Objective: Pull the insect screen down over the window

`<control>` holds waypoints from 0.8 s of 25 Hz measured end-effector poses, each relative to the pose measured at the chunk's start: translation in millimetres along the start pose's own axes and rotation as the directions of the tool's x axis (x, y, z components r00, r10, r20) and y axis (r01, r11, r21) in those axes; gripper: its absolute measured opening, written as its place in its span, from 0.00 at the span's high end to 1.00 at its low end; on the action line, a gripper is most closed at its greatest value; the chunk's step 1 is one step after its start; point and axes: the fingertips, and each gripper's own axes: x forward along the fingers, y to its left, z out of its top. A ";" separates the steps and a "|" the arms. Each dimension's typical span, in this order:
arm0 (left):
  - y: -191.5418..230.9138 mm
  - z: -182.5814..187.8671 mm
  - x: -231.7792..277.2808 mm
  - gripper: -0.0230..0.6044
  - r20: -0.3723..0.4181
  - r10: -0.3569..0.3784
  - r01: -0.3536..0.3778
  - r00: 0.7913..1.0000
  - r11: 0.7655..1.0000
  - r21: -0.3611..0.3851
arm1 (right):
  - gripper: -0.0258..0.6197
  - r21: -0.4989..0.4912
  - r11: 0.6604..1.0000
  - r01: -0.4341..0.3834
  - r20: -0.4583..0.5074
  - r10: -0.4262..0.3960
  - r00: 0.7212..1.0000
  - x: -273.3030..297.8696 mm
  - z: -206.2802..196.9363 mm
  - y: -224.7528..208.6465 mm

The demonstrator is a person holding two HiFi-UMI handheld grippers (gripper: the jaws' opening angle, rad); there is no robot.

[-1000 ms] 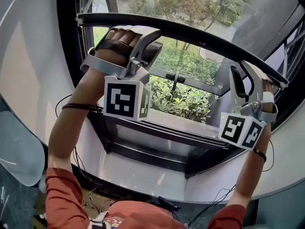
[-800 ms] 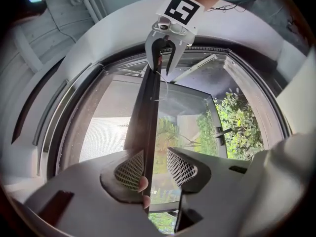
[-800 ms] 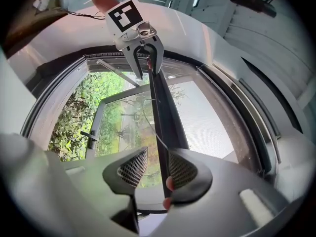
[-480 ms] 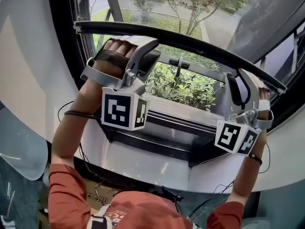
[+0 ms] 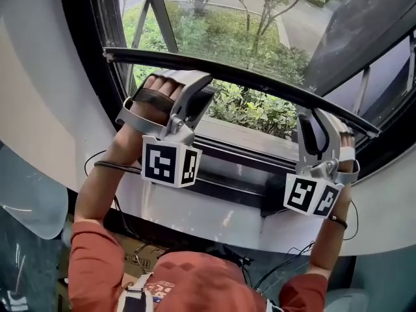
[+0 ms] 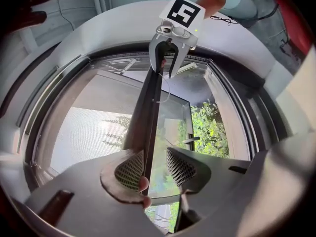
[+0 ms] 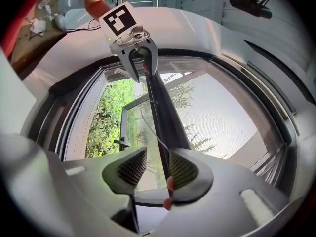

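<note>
The insect screen's dark pull bar [image 5: 260, 77] slants across the window opening, with grey mesh [image 5: 227, 25] stretched above it. My left gripper [image 5: 185, 83] hooks over the bar near its left end, my right gripper [image 5: 322, 123] near its right end. In the left gripper view the bar [image 6: 148, 107] runs between the jaws of the left gripper [image 6: 154, 166], against one pad, with a gap to the other. In the right gripper view the bar [image 7: 160, 107] lies the same way in the right gripper [image 7: 152, 169], whose jaws have just been opening with the bar still between them.
Below the bar the window is uncovered and shows green shrubs [image 5: 253, 109] outside and a casement handle [image 6: 190, 141]. The dark sill frame [image 5: 247, 158] lies under the opening. White wall surrounds the window, and black cables [image 5: 97, 164] hang near my left arm.
Both grippers have come down together with the bar between their jaws. The bar now sits closer to the sill, and more mesh covers the glass above it.
</note>
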 end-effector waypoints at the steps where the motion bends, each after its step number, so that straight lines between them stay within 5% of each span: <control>1: -1.9 0.4 0.6 0.73 0.000 -0.009 0.009 1.000 1.000 -0.008 | 0.73 0.011 1.000 -0.014 -0.006 0.014 1.000 0.2 -1.3 1.8; 20: -66.6 -4.3 -4.0 0.73 -0.020 -0.182 0.180 0.983 0.980 -0.080 | 0.73 0.103 0.980 -0.168 -0.044 0.174 0.984 -6.1 -17.7 64.1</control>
